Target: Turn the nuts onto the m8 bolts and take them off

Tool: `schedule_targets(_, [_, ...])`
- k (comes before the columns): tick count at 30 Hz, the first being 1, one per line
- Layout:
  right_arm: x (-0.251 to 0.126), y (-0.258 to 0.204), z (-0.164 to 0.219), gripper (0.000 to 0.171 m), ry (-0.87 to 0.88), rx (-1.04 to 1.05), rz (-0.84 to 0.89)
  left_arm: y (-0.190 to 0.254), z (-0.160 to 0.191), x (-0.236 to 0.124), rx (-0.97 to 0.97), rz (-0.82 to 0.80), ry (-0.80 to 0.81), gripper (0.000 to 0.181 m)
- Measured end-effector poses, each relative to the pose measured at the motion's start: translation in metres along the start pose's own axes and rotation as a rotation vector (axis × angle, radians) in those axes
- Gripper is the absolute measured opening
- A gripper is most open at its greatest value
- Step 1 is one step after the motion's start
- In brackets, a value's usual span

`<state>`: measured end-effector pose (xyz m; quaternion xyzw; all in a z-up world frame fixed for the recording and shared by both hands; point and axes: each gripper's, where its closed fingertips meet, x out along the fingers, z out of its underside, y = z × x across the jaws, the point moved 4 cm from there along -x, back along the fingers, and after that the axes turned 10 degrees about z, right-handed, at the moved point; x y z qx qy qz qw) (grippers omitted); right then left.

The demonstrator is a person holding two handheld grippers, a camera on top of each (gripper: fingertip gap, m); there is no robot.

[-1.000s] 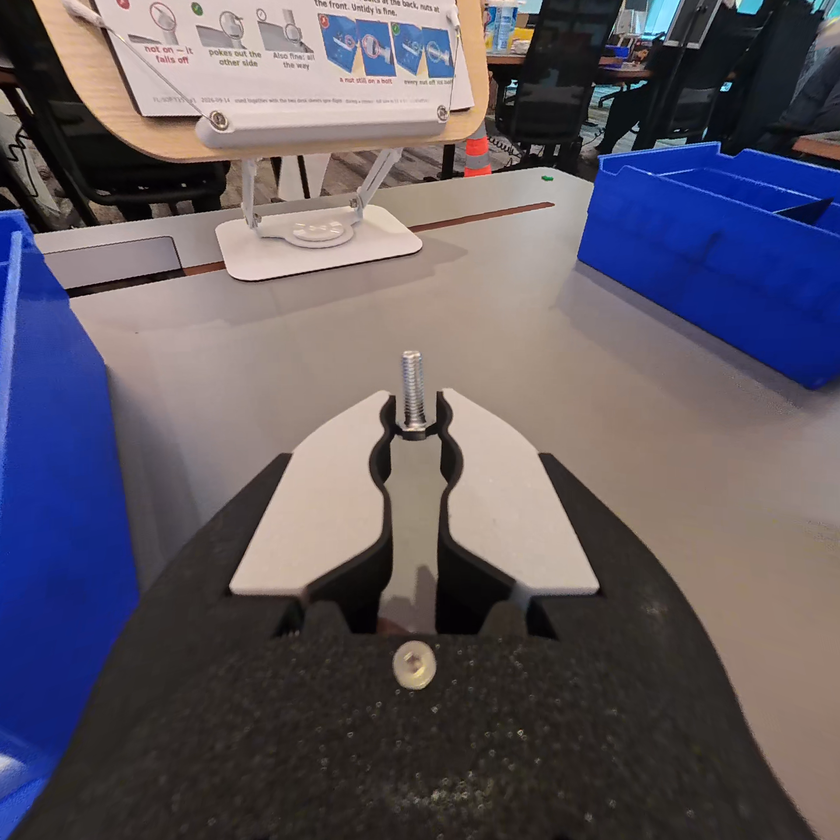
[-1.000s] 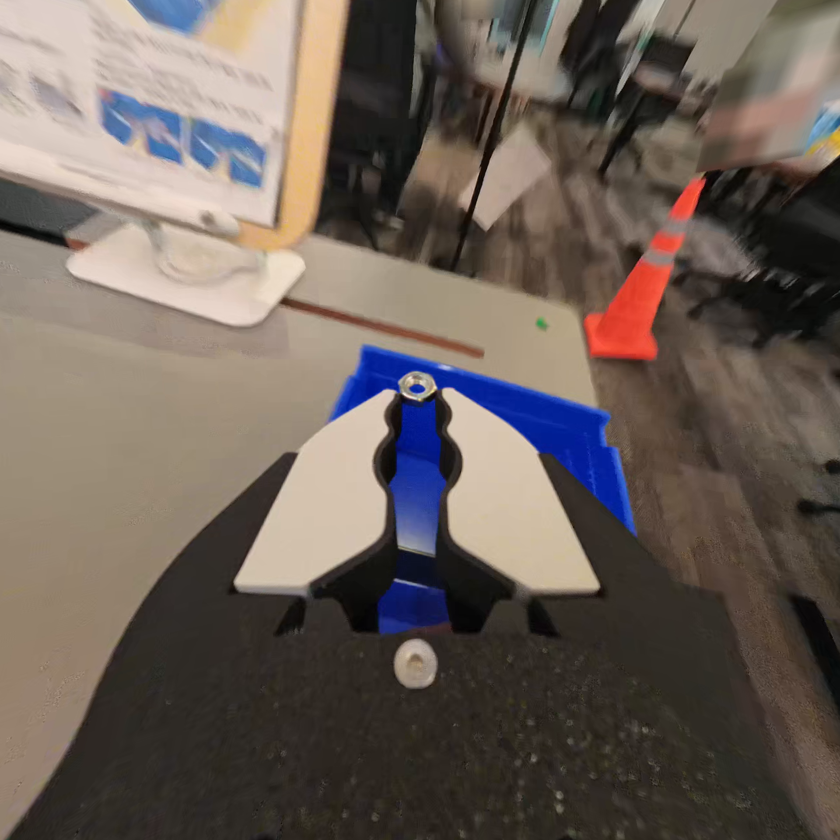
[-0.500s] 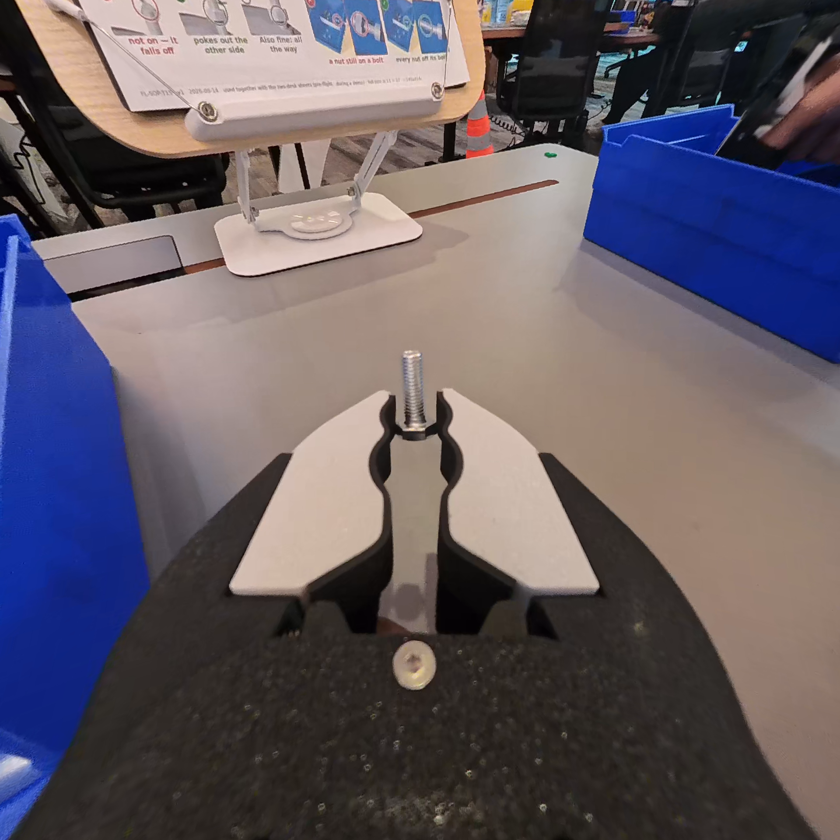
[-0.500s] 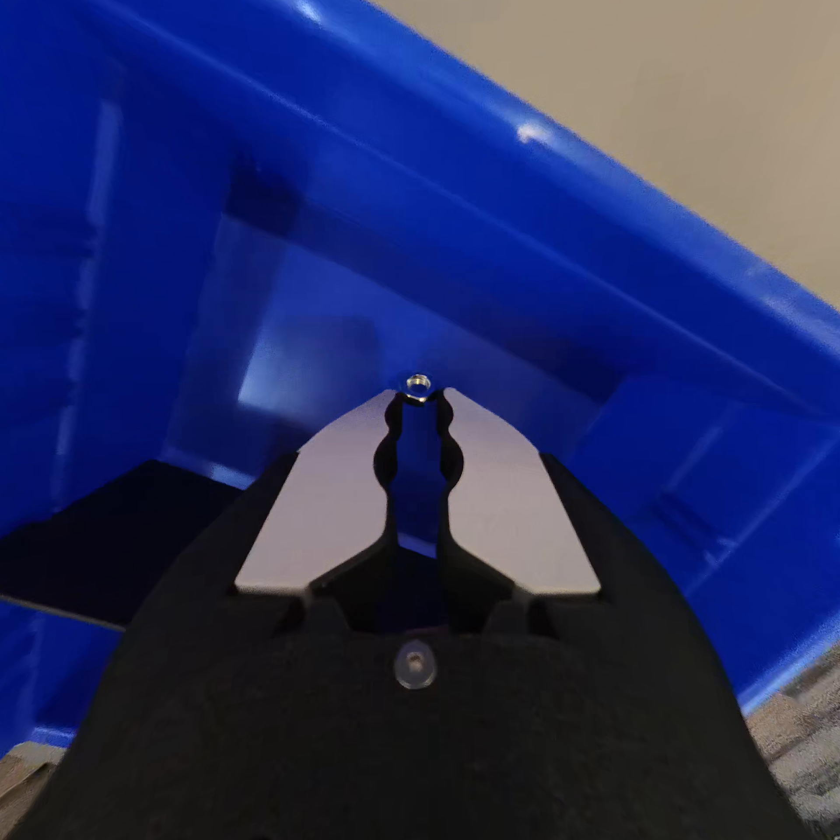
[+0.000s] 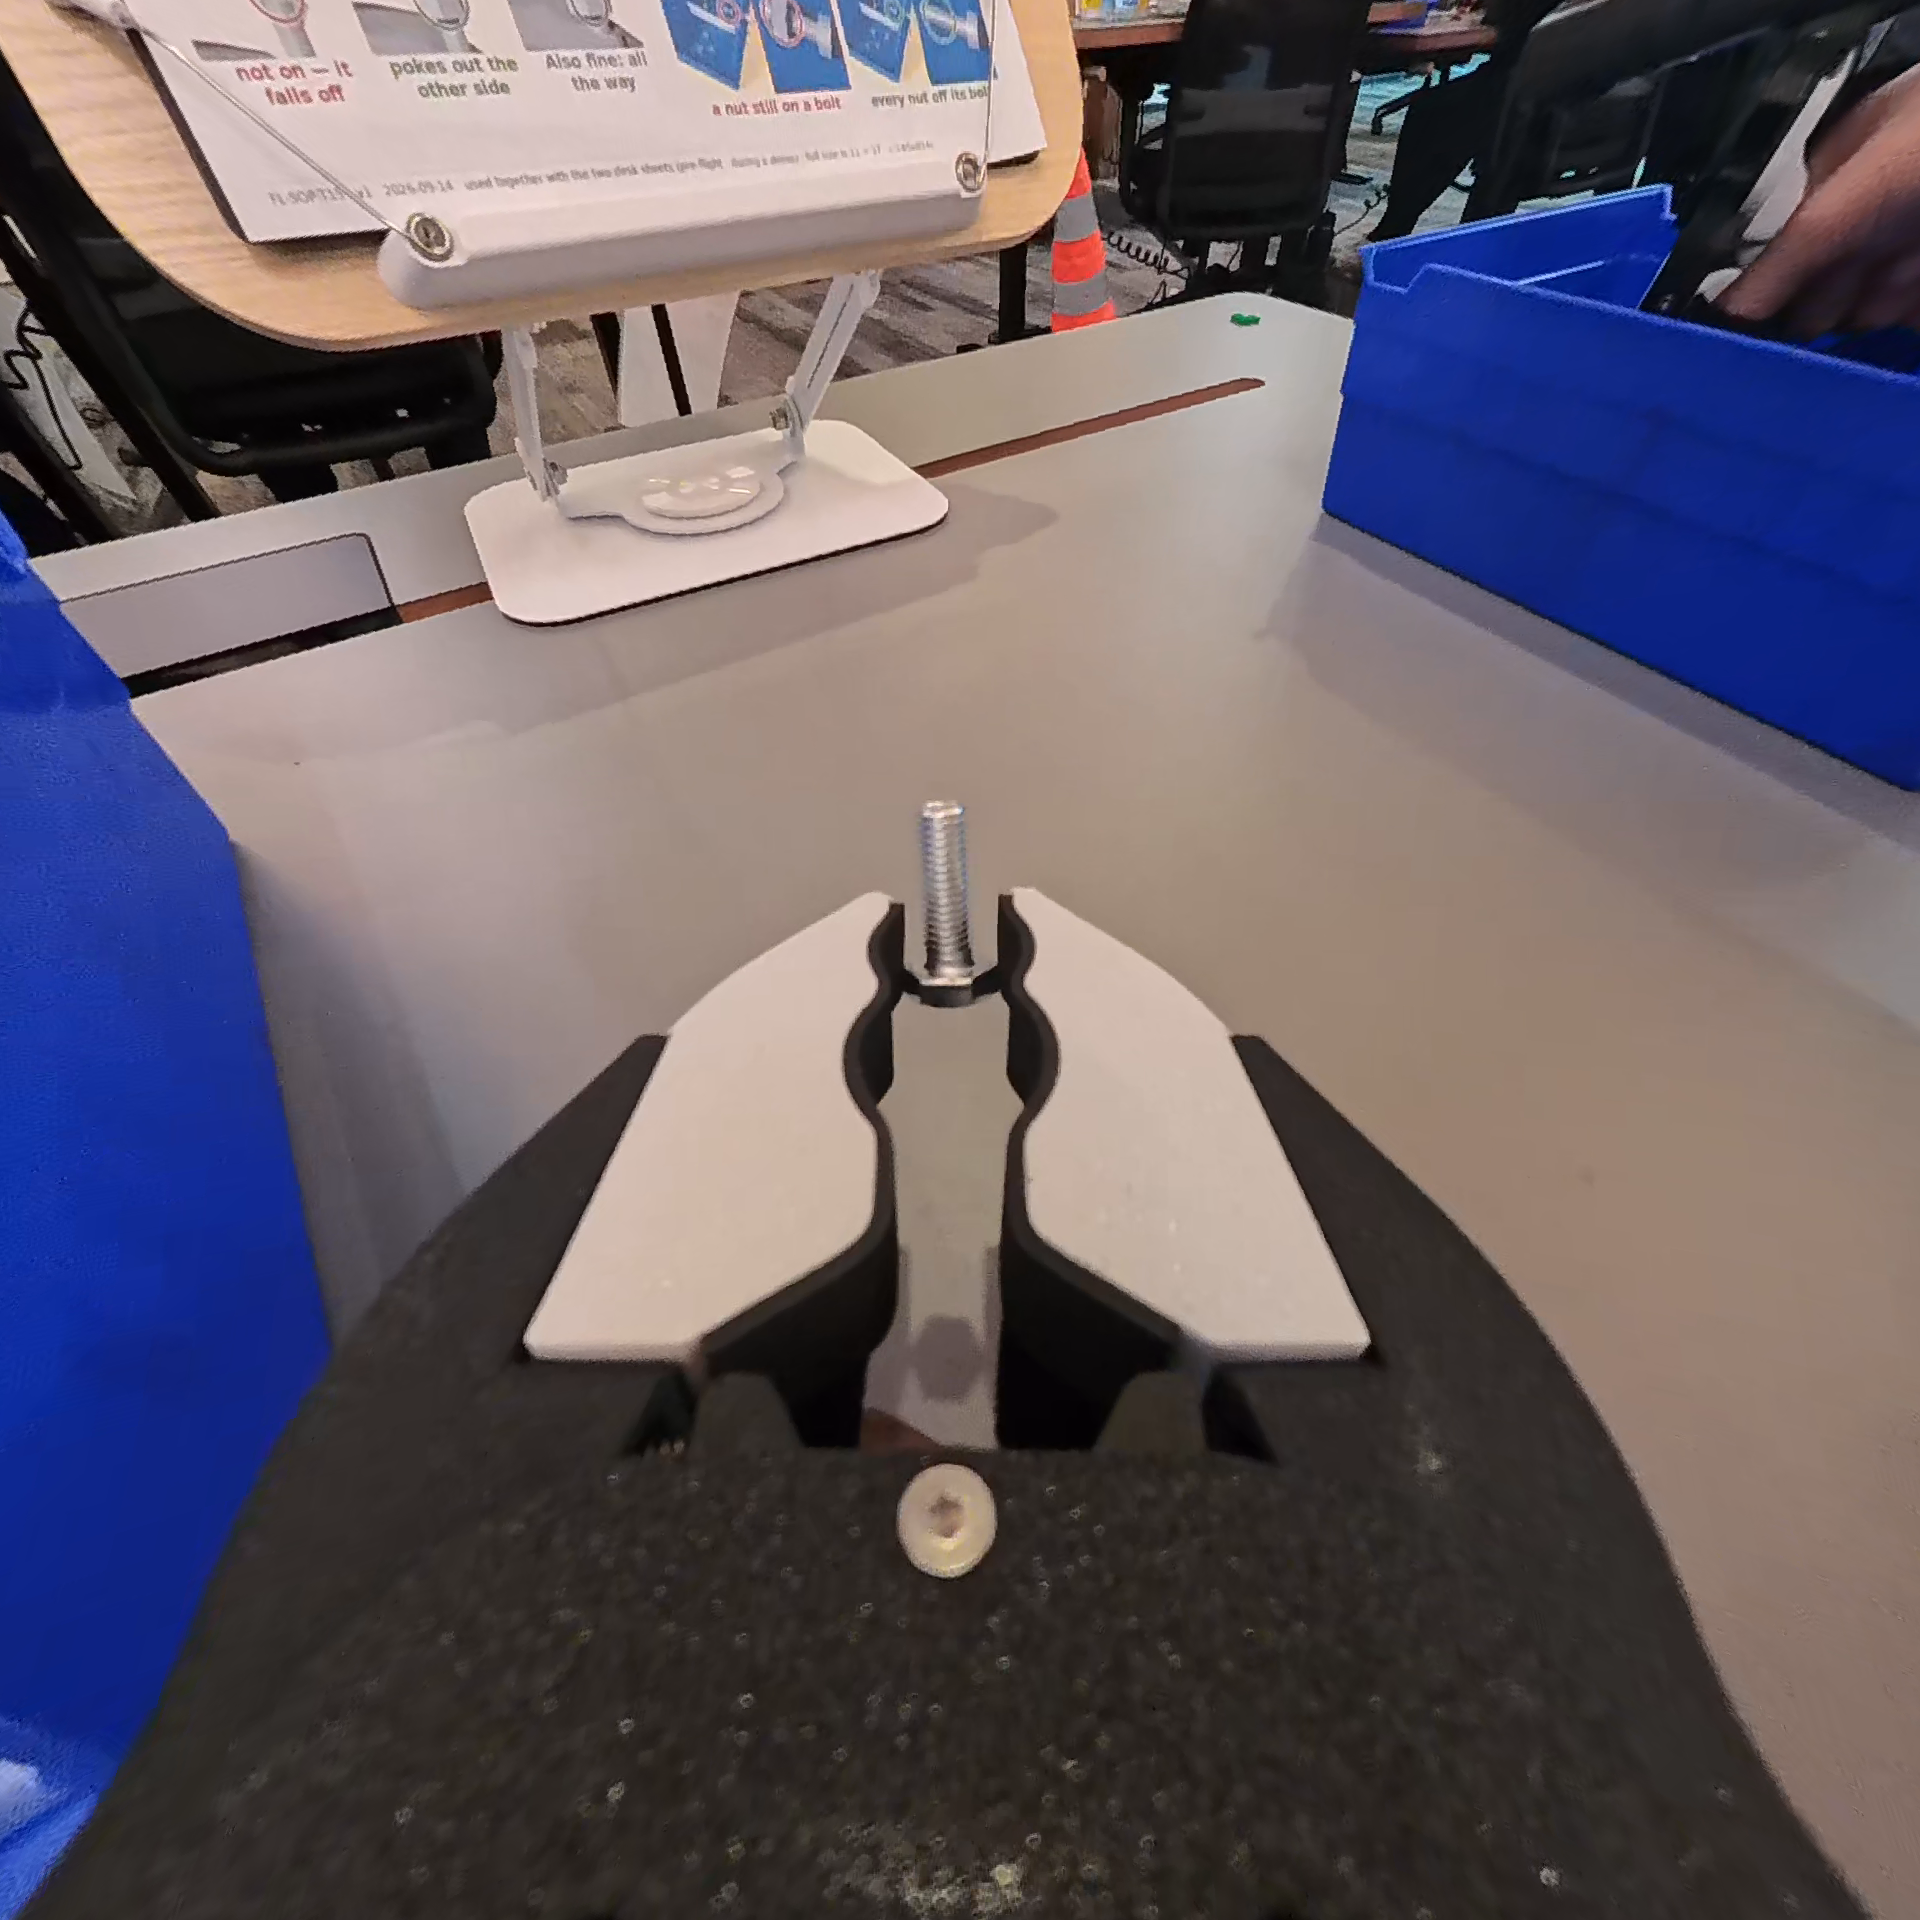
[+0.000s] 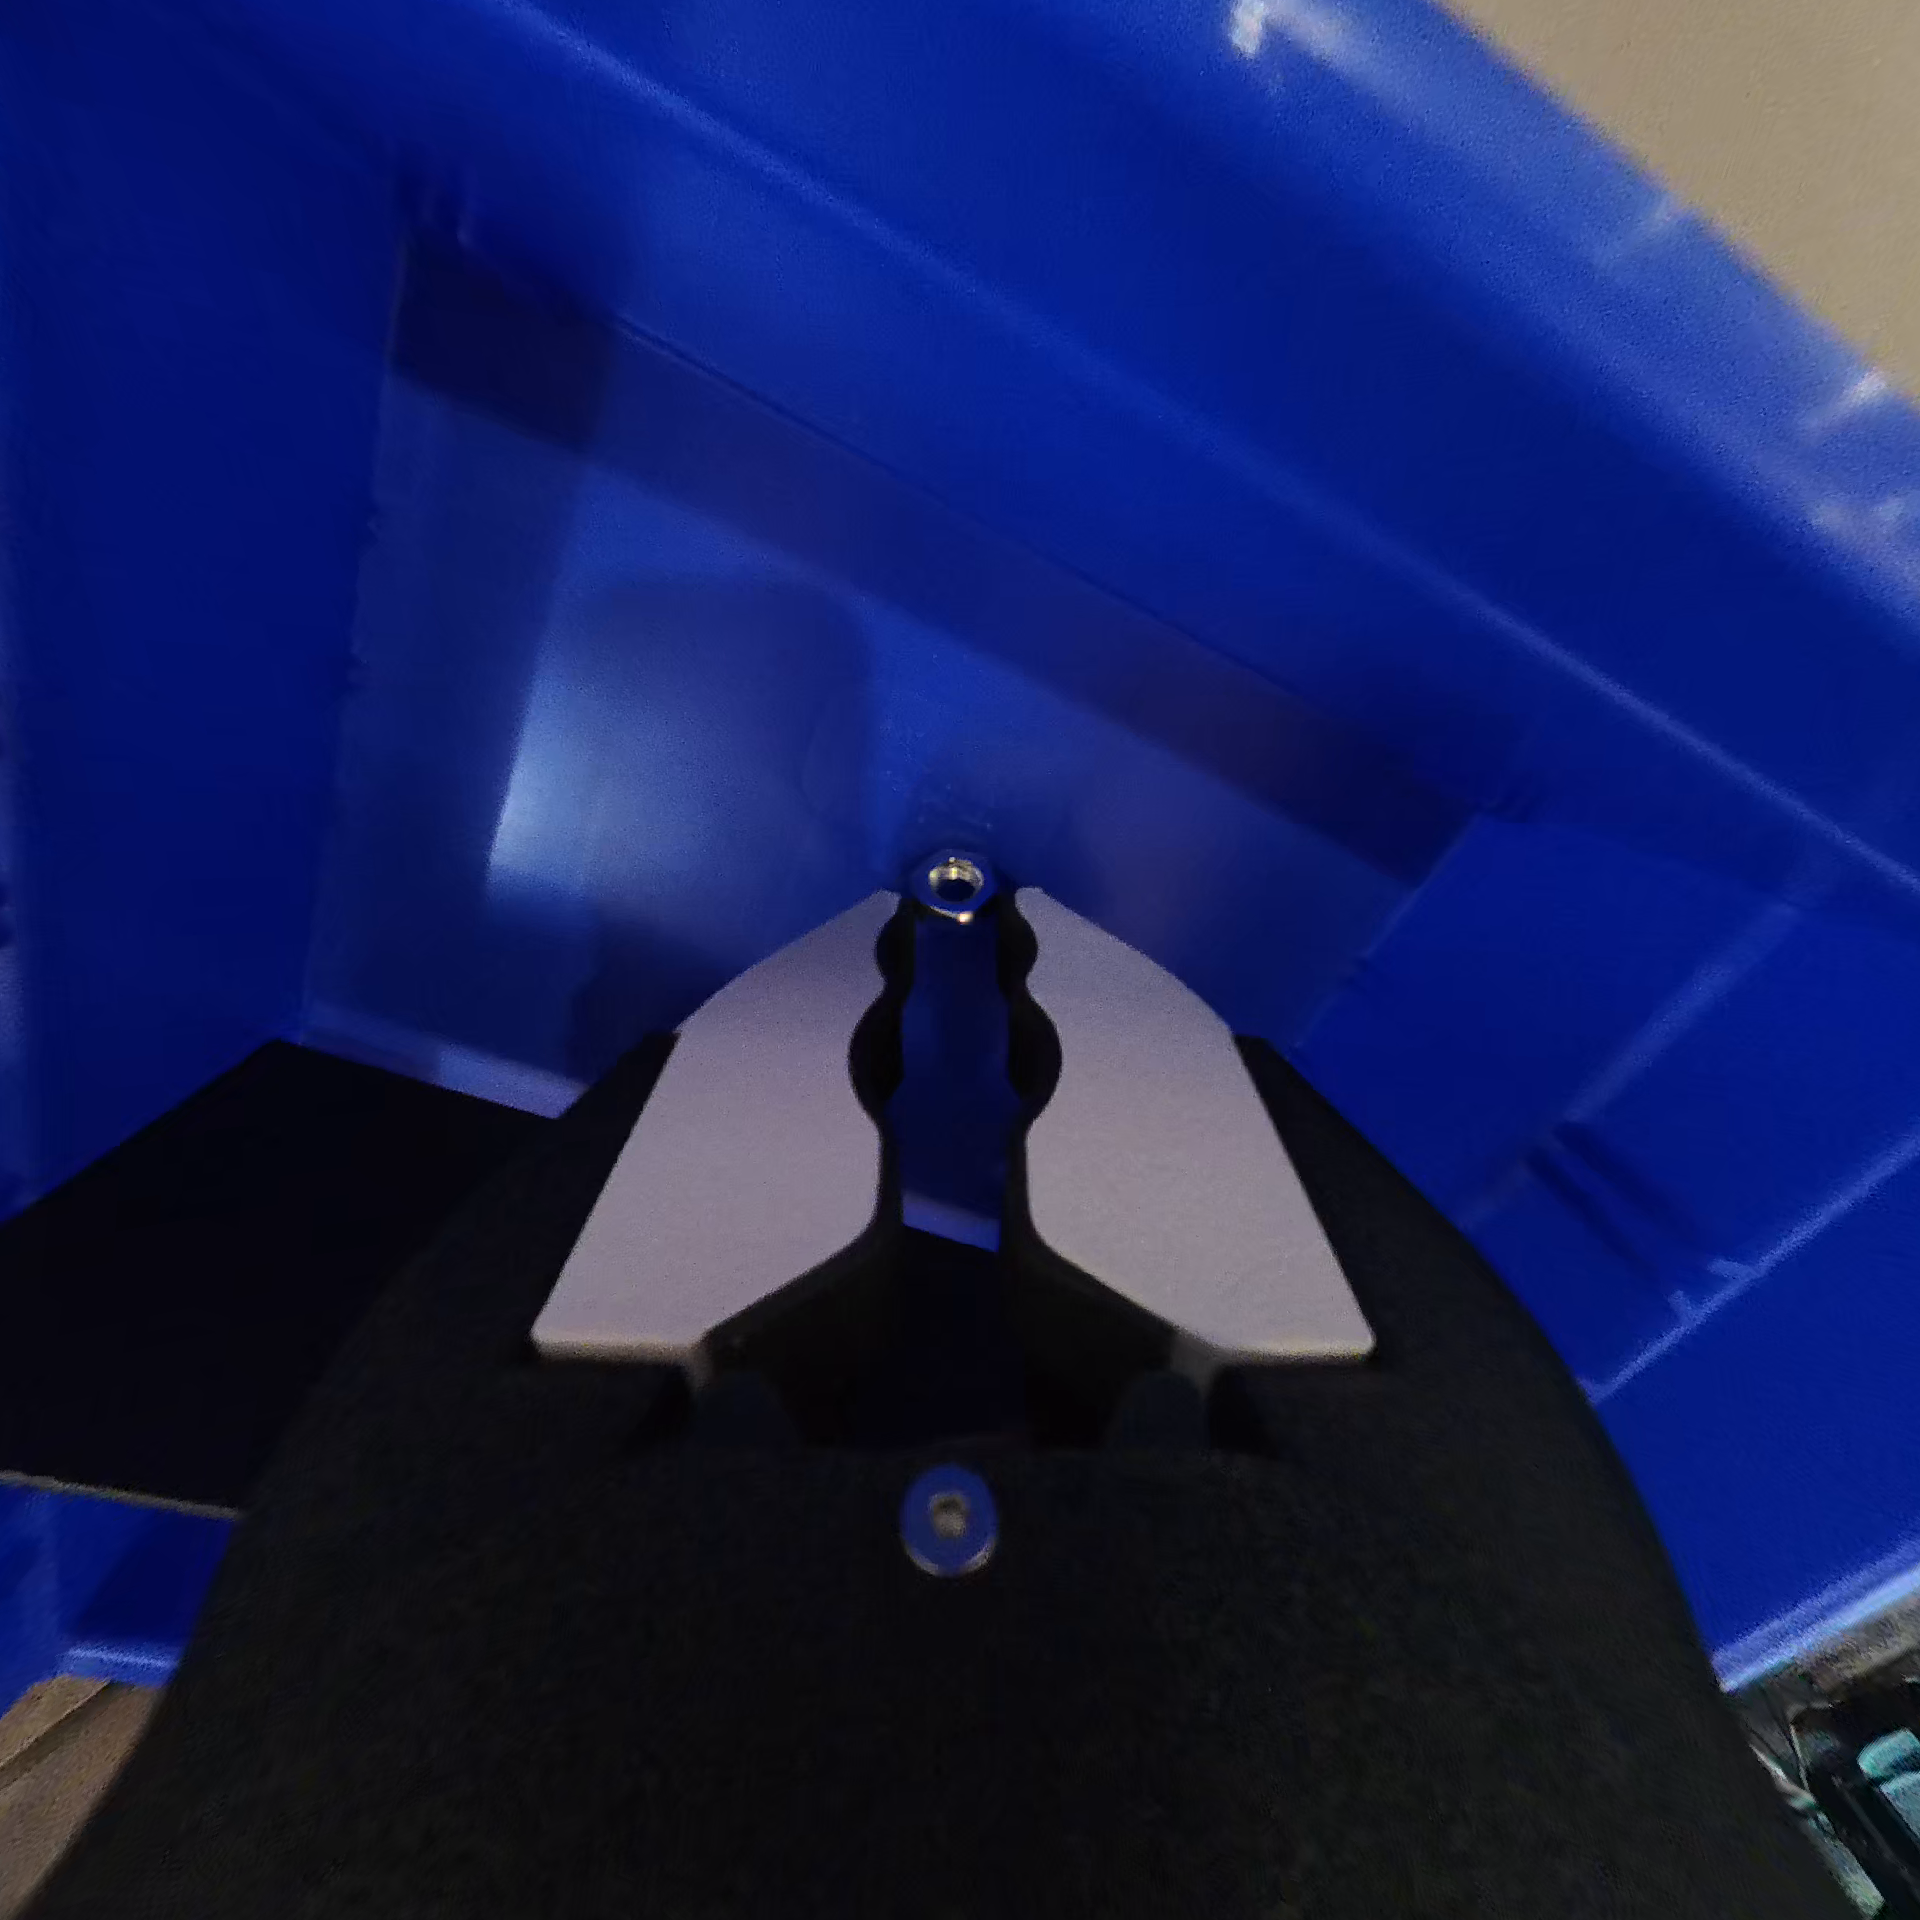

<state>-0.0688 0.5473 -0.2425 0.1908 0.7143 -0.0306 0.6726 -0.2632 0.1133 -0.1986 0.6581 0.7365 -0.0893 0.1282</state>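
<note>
The left gripper (image 5: 948, 920), a black foam-textured body with two pale grey finger plates, fills the lower half of the left wrist view; its fingers are clamped on the head of a silver threaded steel bolt (image 5: 943, 894), which stands upright at frame centre with its thread pointing up, clear of the grey table top (image 5: 1299, 831) behind it; a blue plastic bin (image 5: 1621, 499) sits at the right edge of the frame on the table, and a person's hand (image 5: 1839, 249) reaches over its rim at the upper right; a second blue plastic bin wall (image 5: 135, 1039) fills the left edge; a white stand with a wooden board (image 5: 717, 509) stands at upper centre, carrying a printed instruction sheet (image 5: 582, 104); an orange traffic cone (image 5: 1078, 260) shows behind it on the floor. In the right wrist view, the right gripper (image 6: 954, 909) of the same build occupies the lower half of the frame; its fingertips pinch a small silver hexagonal steel nut (image 6: 956, 883) at frame centre, the threaded hole facing the camera; the gripper is lowered inside the blue bin (image 6: 1143, 416), whose walls fill the upper frame and both sides; whether the nut touches the bin floor cannot be told; a black divider panel (image 6: 260, 1247) lies at the lower left; a strip of the table shows at the upper right corner.
</note>
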Motion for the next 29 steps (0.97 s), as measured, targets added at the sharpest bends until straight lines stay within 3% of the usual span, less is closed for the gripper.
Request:
schedule_targets(4, [-0.004,0.003,-0.003,0.033,0.057,0.034,0.010,-0.001,0.000,0.000,-0.014,0.007,0.001,0.017])
schedule_targets(6, [-0.012,0.006,-0.006,0.032,0.119,0.057,0.055,-0.001,0.000,0.000,-0.017,0.008,0.003,0.017])
schedule_targets(10, [-0.082,-0.006,-0.011,0.035,0.410,0.113,0.209,-0.003,-0.001,-0.002,-0.017,-0.006,0.017,0.017])
schedule_targets(14, [-0.181,-0.080,0.001,0.035,0.858,0.098,0.334,-0.004,-0.002,-0.002,-0.024,-0.009,0.020,0.017])
schedule_targets(17, [-0.213,-0.154,0.016,0.034,1.127,0.113,0.292,-0.004,-0.002,-0.002,-0.021,-0.008,0.019,0.017])
schedule_targets(24, [-0.165,-0.277,0.038,0.036,1.348,0.214,0.081,-0.003,-0.002,-0.003,-0.004,-0.007,0.017,0.017])
schedule_targets(29, [-0.135,-0.306,0.041,0.035,1.320,0.169,0.042,-0.003,-0.002,-0.003,-0.012,-0.002,0.020,0.017])
